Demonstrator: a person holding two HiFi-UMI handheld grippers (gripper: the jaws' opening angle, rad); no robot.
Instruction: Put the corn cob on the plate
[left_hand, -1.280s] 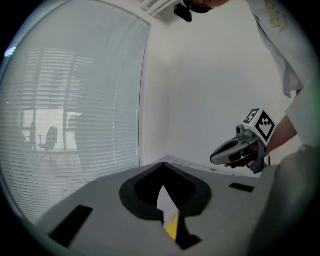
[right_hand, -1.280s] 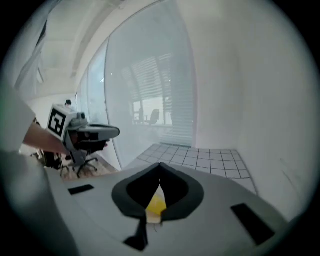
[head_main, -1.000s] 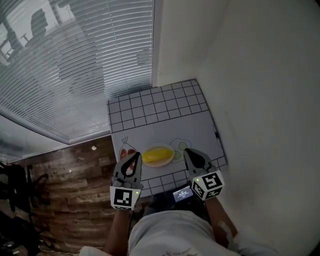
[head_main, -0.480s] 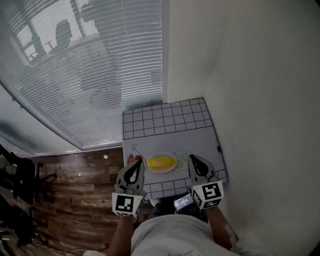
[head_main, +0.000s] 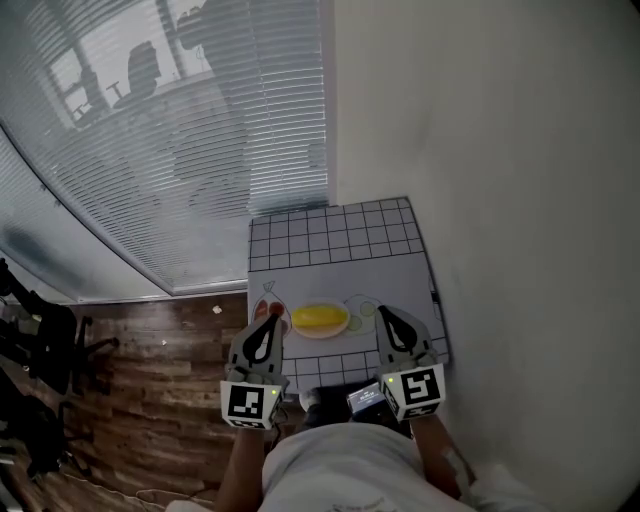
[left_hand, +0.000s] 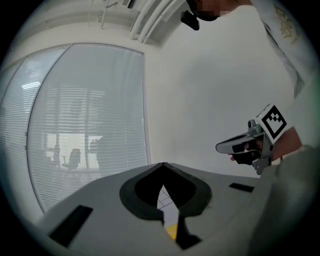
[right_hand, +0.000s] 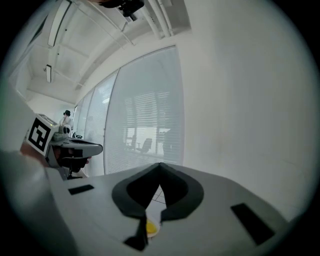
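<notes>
Left tongs (head_main: 271, 316) and right tongs (head_main: 384, 316) are both pressed together, pinching nothing and touching nothing, held above the near edge of the table (head_main: 330, 232). The table top is white with a dark square grid; a plain pale sheet (head_main: 400, 275) lies across its middle. The corn (head_main: 320, 318), a smooth yellow oval, lies on the shallow round plate (head_main: 322, 333), which sits on the sheet between the two tongs' tips. The corn's long axis runs left to right in the head view.
</notes>
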